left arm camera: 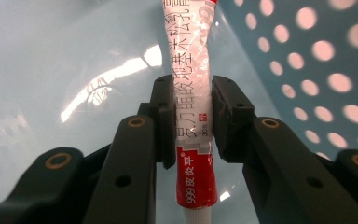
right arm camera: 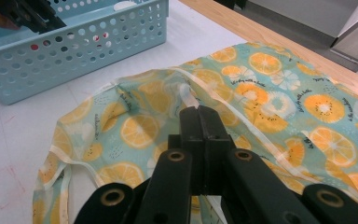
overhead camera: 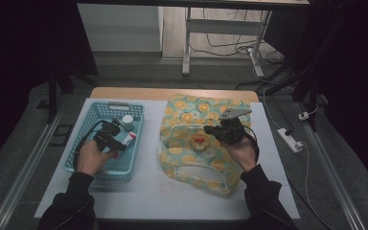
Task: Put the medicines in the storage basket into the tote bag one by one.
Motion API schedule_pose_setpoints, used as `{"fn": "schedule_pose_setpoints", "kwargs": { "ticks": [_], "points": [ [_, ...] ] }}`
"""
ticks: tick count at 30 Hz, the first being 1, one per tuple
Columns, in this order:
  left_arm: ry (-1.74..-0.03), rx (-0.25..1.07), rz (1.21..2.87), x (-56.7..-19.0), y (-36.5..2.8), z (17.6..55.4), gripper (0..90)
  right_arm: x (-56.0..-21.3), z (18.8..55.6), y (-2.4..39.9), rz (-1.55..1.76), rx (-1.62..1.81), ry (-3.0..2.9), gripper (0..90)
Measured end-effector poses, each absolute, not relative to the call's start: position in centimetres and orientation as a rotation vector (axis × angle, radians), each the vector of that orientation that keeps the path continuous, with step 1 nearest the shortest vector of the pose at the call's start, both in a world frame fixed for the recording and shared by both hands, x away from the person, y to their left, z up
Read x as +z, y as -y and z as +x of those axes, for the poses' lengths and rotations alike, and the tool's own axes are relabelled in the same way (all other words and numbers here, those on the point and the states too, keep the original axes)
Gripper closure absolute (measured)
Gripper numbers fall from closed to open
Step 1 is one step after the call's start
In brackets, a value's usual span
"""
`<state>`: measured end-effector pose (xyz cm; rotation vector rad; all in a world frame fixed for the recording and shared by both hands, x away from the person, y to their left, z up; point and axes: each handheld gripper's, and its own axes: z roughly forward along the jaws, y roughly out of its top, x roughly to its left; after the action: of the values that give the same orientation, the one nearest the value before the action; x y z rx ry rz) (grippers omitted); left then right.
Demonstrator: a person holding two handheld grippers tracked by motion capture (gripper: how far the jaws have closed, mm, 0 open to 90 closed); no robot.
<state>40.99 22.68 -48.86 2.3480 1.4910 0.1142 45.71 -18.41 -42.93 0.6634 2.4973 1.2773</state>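
Ointment tube (left arm camera: 192,93) lies inside the blue basket (overhead camera: 87,120), pinched crosswise by the left gripper (left arm camera: 193,119), its long axis running straight away from the jaws. Right of the basket, the right gripper (right arm camera: 200,135), pressed together, rests over the fruit-print bag (right arm camera: 270,84).

A red-and-white ointment tube (left arm camera: 192,107) with printed lettering sits inside the blue perforated basket (overhead camera: 88,122), near its right wall, clamped across its middle.

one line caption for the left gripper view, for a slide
Left gripper shut on a red-and-white ointment tube inside the blue perforated basket.
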Motion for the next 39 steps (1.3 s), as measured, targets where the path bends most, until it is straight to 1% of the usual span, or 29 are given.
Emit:
{"fn": "schedule_pose_setpoints", "kwargs": {
  "ticks": [8,15,24,31,39],
  "points": [
    [-1.442,0.140,2.275,-47.1,-23.4,40.0,71.5,-42.8,45.7,18.5,0.661,1.286,-2.493,90.0],
    [-1.371,0.146,2.218,-45.3,-23.3,39.0,71.5,-42.7,45.7,18.5,0.661,1.293,-2.490,90.0],
    [-1.286,0.166,2.209,-43.9,-21.7,38.5,71.6,-42.6,45.6,18.4,0.661,1.300,-2.487,90.0],
    [-1.220,0.130,2.196,-43.3,-20.0,38.3,71.6,-42.6,45.6,18.5,0.662,1.302,-2.486,90.0],
    [-1.132,0.088,2.224,-43.3,-17.3,38.5,71.5,-42.5,45.6,18.5,0.663,1.309,-2.481,90.0]
  ]
}}
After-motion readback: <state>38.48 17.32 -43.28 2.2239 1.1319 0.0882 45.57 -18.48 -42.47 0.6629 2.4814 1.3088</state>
